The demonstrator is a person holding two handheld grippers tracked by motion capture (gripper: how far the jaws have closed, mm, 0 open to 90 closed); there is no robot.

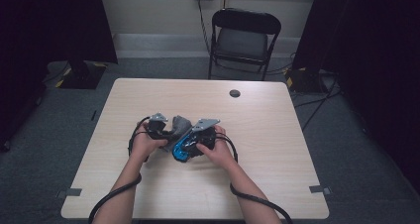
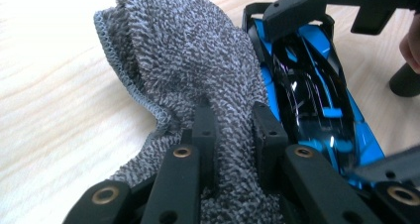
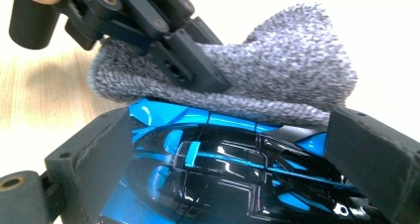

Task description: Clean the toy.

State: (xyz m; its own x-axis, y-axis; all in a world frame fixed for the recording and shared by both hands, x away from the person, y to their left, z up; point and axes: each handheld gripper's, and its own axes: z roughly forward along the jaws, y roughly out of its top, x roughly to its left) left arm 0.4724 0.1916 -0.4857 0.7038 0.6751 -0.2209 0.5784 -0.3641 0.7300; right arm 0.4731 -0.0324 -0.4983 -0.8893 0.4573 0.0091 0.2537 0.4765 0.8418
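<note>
Grey cloth [image 2: 198,60] at frame centre, pinched in left tool [image 2: 233,130], draped against blue-black toy car [image 3: 223,159]. Right tool [image 3: 223,154] clamps car at both ends. Both low over tabletop [image 1: 267,135].

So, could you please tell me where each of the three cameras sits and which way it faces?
High view: above the person's side, facing forward and down on the table; both forearms, left claw, right claw.
Left gripper view: rides the left claw, looking along jaws pinching the grey cloth.
Right gripper view: rides the right claw, jaws flanking the blue toy car; the left claw above.
All share the cloth and the car.
</note>
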